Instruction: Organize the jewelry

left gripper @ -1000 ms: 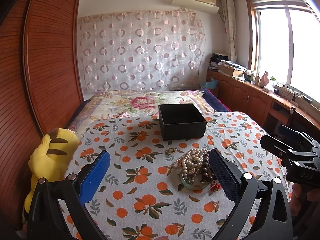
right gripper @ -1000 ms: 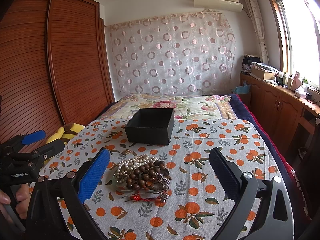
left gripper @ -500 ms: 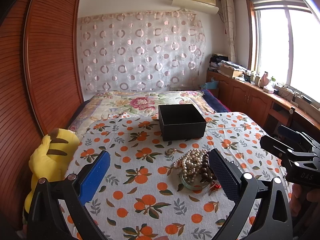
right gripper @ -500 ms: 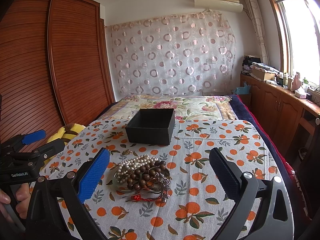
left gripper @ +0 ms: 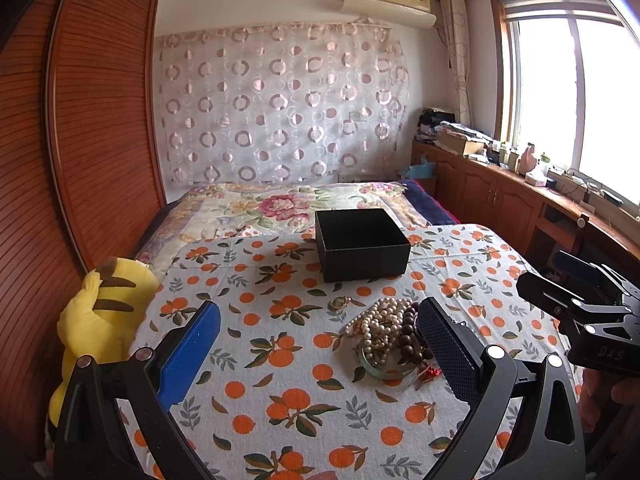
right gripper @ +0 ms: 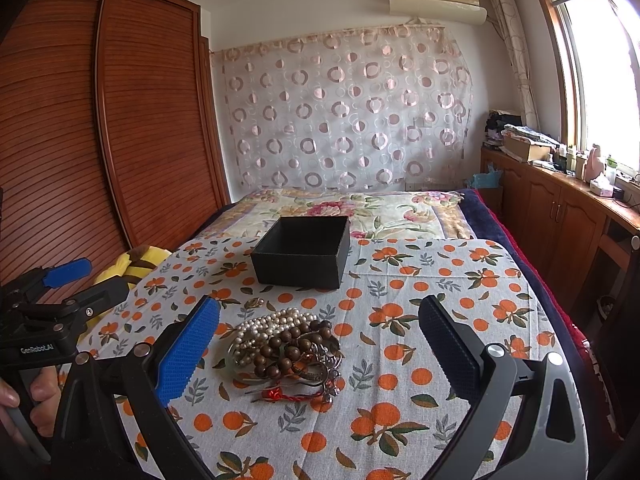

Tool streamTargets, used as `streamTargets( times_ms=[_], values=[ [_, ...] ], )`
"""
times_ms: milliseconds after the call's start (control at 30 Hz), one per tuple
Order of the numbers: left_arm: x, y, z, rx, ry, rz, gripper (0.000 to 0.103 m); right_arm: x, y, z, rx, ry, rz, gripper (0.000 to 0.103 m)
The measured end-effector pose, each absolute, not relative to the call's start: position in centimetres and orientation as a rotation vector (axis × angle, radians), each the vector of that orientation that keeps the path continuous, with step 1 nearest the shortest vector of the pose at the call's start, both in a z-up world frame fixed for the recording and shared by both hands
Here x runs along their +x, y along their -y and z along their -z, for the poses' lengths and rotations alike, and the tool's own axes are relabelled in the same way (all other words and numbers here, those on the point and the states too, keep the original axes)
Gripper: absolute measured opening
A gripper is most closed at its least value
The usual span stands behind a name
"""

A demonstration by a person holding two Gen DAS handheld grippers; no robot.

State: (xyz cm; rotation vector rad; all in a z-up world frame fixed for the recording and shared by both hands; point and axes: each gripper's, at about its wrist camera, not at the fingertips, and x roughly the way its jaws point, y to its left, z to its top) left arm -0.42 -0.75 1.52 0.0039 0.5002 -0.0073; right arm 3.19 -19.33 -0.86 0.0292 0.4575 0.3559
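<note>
1. left wrist view: left gripper (left gripper: 318, 344) fingers wide, empty. jewelry heap (left gripper: 390, 330) lies on the orange-print cloth (left gripper: 280, 360), just inside the right finger; black box (left gripper: 362, 242) farther back, open top. pearl strands look light, limp and prone to tangle; hooking one loop seems better than pinching beads.
2. right wrist view: right gripper (right gripper: 320, 344) fingers wide, empty, heap (right gripper: 286, 346) between them, nearer the left finger. bangle likely stiff, brittle. bare cloth to the right; cloth edge far right.
</note>
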Motion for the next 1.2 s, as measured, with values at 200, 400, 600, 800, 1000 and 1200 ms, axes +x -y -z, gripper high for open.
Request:
streamTargets(
  times_ms=[200, 400, 600, 800, 1000, 1200],
  values=[
    [-0.2, 0.8, -1.6, 0.004, -0.500, 0.008, 0.095, 3.2, 19.3, 0.9, 0.029, -0.457, -0.356, 0.101],
    [-0.3, 0.8, -1.6, 0.003, -0.500, 0.008, 0.095, 3.2, 19.4, 0.8, 0.029, -0.458, -0.356, 0.101],
    [-0.5, 1.2, -2.2, 0.002, -0.511, 0.013, 0.095, 3.2, 19.5, 0.3, 0.027, -0.462, -0.354, 0.101],
    [0.1, 1.7, -1.3, -0.001, -0.548, 0.037, 0.095, 3.2, 19.6, 1.9, 0.020, -0.489, -0.353, 0.101],
    [1.2, 1.7, 1.4, 0.008, -0.593, 0.085, 0.095, 4.0, 21.0, 4.3, 0.017, -0.543, -0.346, 0.101],
    [2.0, 2.7, 2.9, 0.022, -0.622, 0.146, 0.095, 4.6, 21.9, 6.5, -0.003, -0.587, -0.365, 0.098]
  ],
)
